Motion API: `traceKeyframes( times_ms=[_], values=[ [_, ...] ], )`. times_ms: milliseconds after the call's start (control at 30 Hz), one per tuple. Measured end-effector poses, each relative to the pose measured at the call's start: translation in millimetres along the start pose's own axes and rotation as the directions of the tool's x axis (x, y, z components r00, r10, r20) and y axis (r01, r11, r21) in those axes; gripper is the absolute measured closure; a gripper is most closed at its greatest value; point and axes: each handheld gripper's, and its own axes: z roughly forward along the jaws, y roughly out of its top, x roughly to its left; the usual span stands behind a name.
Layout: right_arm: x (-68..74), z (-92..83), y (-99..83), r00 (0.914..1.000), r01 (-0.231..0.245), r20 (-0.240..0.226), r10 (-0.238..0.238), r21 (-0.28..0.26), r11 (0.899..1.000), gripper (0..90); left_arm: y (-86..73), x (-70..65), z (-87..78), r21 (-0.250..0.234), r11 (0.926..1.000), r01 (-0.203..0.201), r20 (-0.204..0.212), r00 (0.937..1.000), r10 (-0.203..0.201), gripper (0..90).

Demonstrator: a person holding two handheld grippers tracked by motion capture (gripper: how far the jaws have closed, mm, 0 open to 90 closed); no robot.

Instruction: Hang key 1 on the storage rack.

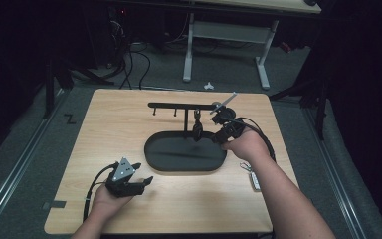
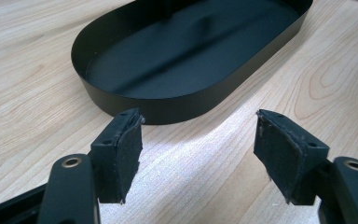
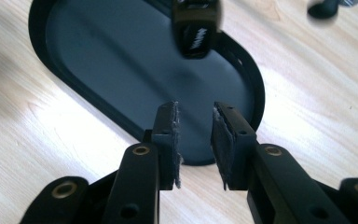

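Hovering at the tray's (image 1: 151,154) three o'clock end, right gripper (image 1: 222,130), jaws parted by a narrow gap and gripping nothing, pointing toward a small black tag (image 3: 196,28) hanging, seemingly from the hook rack (image 1: 179,105), at twelve o'clock above the tray. Resting on the wooden table (image 1: 109,124) at the tray's seven o'clock, left gripper (image 1: 137,180), jaws spread wide and empty, facing the tray's near wall.
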Motion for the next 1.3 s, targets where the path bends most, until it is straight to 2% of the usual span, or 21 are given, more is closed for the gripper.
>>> traceKeyframes(
  times_ms=[300,567,600,900,1067,1133,1300],
  values=[
    [-5.6,6.3,-30.5,0.9998,-0.02,0.004,0.02,0.001,1.0,67.9,-0.2,-0.6,0.7,0.003,1.0,-0.002,0.0,1.0,0.002,33.3],
    [-9.9,10.7,-56.2,0.9994,-0.033,0.009,0.033,0.006,0.999,69.9,-0.4,-1.8,1.2,0.008,1.0,-0.005,0.004,1.0,0.005,33.3],
    [-12.9,12.5,-64.7,0.9987,-0.047,0.021,0.047,0.016,0.999,70.6,-0.4,-1.8,1.5,0.009,0.9999,-0.005,0.005,1.0,0.005,33.4],
    [-32.1,26.1,-96.2,0.9943,-0.102,0.037,0.1,0.049,0.994,70.5,-0.8,-2.0,2.9,0.019,0.9998,-0.008,0.008,0.9999,0.008,33.3],
    [-43.8,35.8,-108.1,0.9911,-0.126,0.055,0.122,0.086,0.988,68.8,-0.9,-1.9,3.3,0.02,0.9998,-0.009,0.009,0.9999,0.009,33.3],
    [-47.5,39.1,-110.5,0.9905,-0.133,0.049,0.129,0.101,0.986,66.4,-1.0,-1.6,3.2,0.019,0.9998,-0.008,0.008,0.9999,0.008,33.3],
    [-55.6,48.2,-113.8,0.9903,-0.135,0.053,0.129,0.132,0.982,65.2,-1.0,-1.1,3.2,0.02,0.9998,-0.009,0.011,0.9999,0.008,33.3]
  ],
)
